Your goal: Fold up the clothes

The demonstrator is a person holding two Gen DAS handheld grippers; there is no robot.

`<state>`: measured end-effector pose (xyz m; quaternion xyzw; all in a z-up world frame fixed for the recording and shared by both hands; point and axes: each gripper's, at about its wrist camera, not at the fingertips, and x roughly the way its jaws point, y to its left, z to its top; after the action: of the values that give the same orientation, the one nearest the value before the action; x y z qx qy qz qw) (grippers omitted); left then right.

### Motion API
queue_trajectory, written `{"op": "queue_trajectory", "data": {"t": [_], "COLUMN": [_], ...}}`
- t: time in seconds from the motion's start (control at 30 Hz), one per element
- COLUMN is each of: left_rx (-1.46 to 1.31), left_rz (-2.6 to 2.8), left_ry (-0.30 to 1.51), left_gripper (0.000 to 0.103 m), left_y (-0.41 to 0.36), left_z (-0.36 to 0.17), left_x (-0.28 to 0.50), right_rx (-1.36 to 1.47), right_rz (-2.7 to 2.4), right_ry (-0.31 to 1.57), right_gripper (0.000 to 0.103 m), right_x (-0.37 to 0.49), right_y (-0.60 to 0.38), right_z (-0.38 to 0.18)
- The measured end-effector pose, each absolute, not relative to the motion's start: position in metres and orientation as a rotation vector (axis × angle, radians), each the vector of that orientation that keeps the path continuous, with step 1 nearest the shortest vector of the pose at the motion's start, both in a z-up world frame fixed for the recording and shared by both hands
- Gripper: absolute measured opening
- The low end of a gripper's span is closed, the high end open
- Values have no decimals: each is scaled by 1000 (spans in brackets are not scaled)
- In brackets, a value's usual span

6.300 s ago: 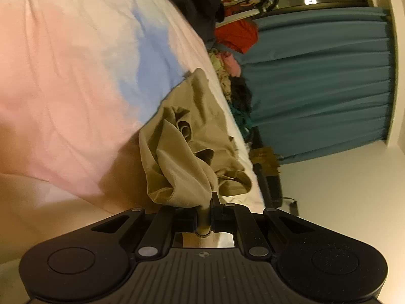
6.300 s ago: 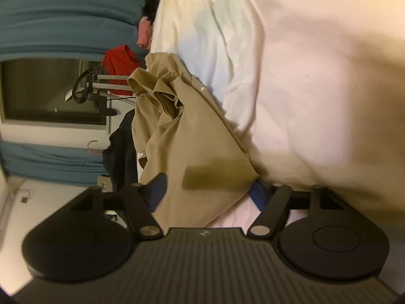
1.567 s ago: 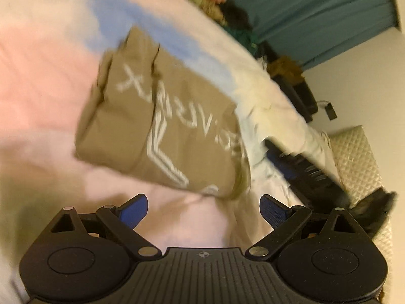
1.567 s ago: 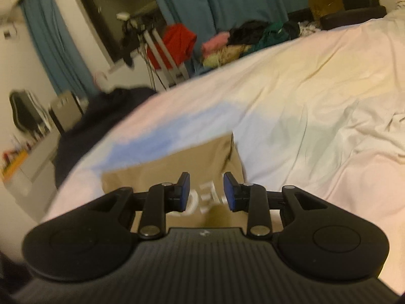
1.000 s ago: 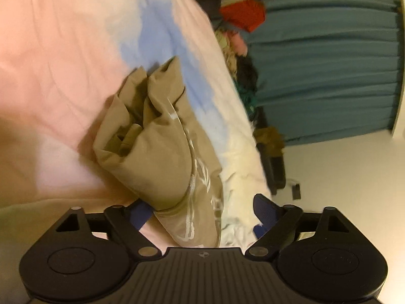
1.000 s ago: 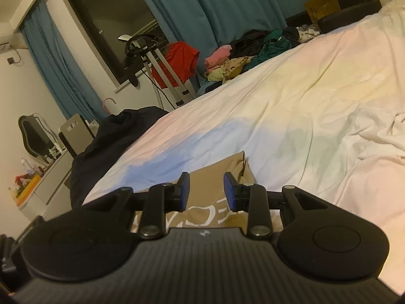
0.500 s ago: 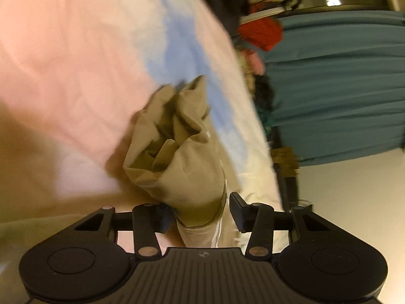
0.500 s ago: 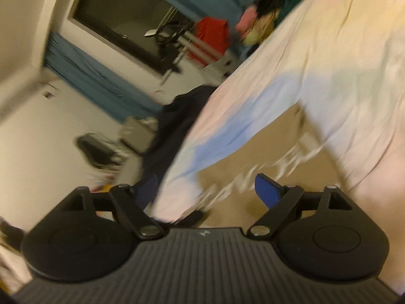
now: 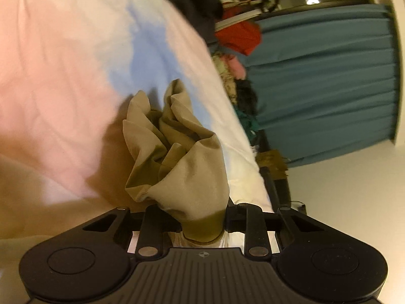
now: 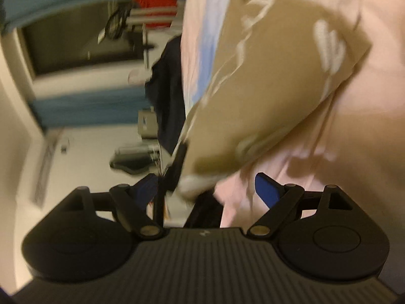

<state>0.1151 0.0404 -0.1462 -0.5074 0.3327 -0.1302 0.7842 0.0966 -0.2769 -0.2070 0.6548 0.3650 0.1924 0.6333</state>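
1. Garment: tan cotton T-shirt with white lettering (image 9: 177, 157) lies bunched on the pastel pink, blue and white bedsheet (image 9: 58, 58).
2. Left black two-finger gripper (image 9: 200, 221) is clamped on a thick bundle of the shirt's fabric, near a hem.
3. Right black gripper with blue pads (image 10: 207, 193) stands with its jaws spread wide; the shirt's printed side (image 10: 265, 83) lies just ahead, ungripped. This view is blurred.
4. Background: teal pleated curtain (image 9: 324, 81) and red cloth (image 9: 240, 38) beyond the bed.

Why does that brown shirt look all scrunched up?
The tan printed shirt is bunched into crumpled folds because the left gripper pinches one end, lifting it off the pastel bedsheet. The right gripper is open.
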Motion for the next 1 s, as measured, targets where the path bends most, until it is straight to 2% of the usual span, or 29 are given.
{"op": "queue_trajectory", "data": {"t": [0.13,0.23,0.37,0.43,0.53,0.83,1.0], "left_rx": [-1176,-1202,-1238,-1243,-1234,-1139,-1081], "left_rz": [-309,-313,-310,-318,-333,-381,-417], "left_ry": [678,663,671,674,673,771,914], "left_gripper": [27,27,27,27,27,28,28], "left_y": [47,52,55,54,51,35,-6], "left_z": [-146,-146,-147,-145,-138,-88,-70], "left_x": [111,111,109,110,111,85,90], "right_rx": [1584,1640,1578,1556,1488,1393,1416], "right_rz": [304,239,224,223,221,212,133], "right_ry": [806,780,700,674,642,579,580], "right_gripper": [84,69,55,44,35,31,31], "right_x": [97,95,90,87,79,24,11], "right_y": [-289,-297,-298,-301,-302,-321,-357], "right_z": [-227,-237,-223,-219,-208,-146,-128]}}
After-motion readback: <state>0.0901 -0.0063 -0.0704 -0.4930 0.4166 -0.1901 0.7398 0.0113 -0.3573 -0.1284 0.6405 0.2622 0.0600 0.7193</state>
